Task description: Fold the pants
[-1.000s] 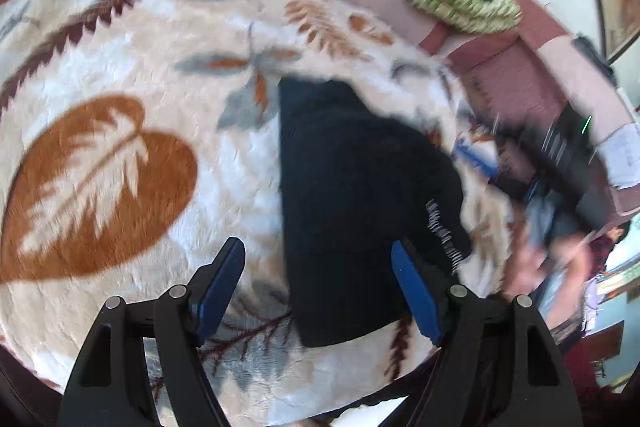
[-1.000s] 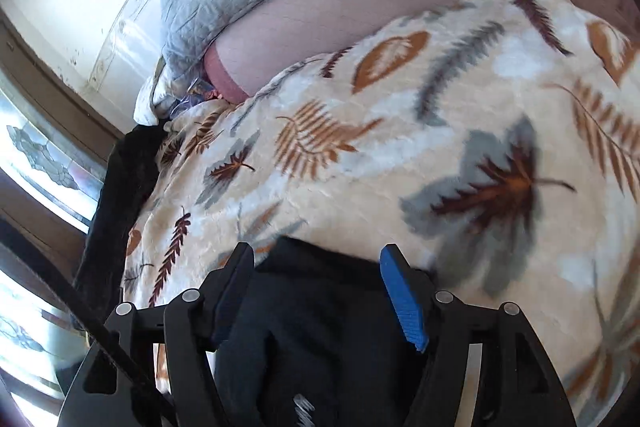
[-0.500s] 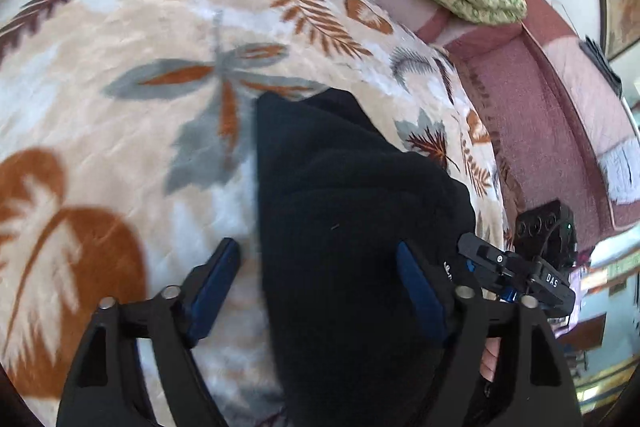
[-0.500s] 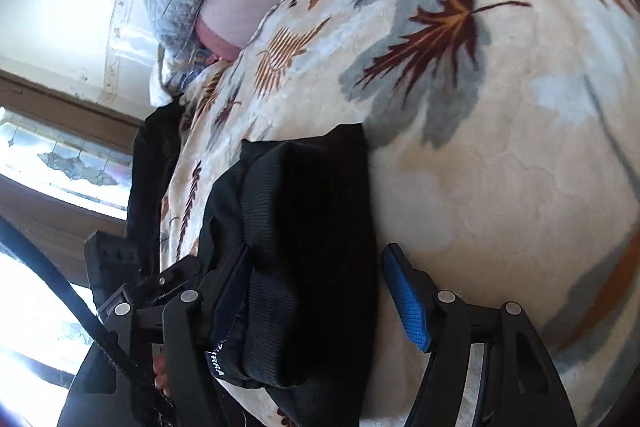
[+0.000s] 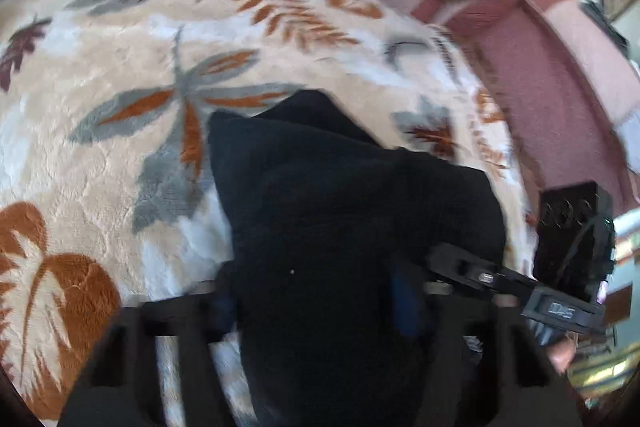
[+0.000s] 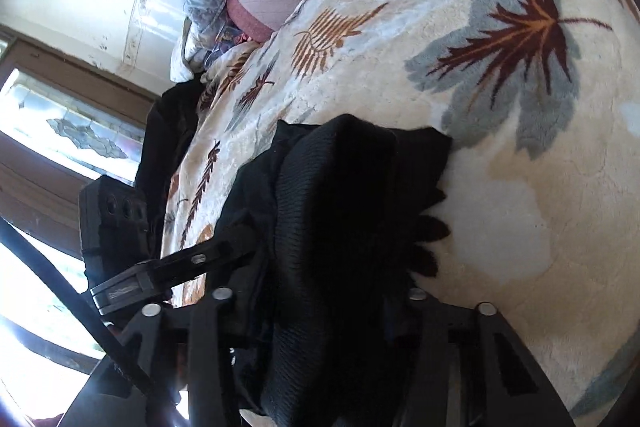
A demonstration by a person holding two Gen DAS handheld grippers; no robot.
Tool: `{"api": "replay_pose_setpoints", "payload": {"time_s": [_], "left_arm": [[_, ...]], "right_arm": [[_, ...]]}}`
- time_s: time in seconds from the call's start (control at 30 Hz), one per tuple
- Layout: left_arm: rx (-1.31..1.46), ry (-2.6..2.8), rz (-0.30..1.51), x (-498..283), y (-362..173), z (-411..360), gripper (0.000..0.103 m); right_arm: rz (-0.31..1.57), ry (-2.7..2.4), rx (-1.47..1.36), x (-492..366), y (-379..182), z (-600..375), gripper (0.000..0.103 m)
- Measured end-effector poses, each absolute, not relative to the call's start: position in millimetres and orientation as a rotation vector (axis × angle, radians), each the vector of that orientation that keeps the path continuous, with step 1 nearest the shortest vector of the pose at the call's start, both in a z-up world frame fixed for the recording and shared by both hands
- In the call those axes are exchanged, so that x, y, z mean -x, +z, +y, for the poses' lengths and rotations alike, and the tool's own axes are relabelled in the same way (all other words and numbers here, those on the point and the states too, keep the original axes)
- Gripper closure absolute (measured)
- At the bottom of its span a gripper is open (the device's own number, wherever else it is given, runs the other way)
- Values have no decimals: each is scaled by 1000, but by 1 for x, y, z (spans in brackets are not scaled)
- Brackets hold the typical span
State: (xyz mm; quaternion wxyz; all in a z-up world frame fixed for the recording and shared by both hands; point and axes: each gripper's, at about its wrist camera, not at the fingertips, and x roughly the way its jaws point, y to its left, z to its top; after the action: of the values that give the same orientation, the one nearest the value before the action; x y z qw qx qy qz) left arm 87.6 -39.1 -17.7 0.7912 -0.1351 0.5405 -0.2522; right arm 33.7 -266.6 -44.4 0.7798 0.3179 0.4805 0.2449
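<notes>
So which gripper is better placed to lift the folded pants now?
Neither alone: left gripper and right gripper are both closing with the black pants between their jaws, so probably lift together.

The pants (image 5: 320, 211) are black, of a thick, finely ribbed knit, and folded into a compact, bulky bundle of several layers. They lie on a cream fleece blanket (image 5: 120, 167) printed with rust and grey leaves. In the left wrist view the bundle runs from the centre down to 6 o'clock, its far corner pointing toward 12 o'clock. In the right wrist view the pants (image 6: 344, 211) fill the centre and 6 o'clock, the rounded fold uppermost, layered edges showing toward 9 o'clock.
</notes>
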Motion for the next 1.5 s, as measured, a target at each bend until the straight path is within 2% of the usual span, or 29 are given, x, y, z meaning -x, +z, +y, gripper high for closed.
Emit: {"api": "replay_pose_setpoints", "payload": {"time_s": [0.07,0.3,0.67,1.03,1.5], "left_arm": [[225,-529,1126,-77,-4,-42,65],[84,-417,1000,-44,28,-49,66],[-79,-319,912,-26,62,-79,66],[-133,-288,904,-49,65,-88,66],[-192,-233,920,-122,44,-105,66]], "right_arm": [[1019,524,-606,-30,-32,-259,63],[943,523,-413,-16,5,-235,64],[875,529,-435,-2,25,-248,65],[876,525,-434,-24,31,-250,65],[895,509,-440,-98,16,-252,65]]}}
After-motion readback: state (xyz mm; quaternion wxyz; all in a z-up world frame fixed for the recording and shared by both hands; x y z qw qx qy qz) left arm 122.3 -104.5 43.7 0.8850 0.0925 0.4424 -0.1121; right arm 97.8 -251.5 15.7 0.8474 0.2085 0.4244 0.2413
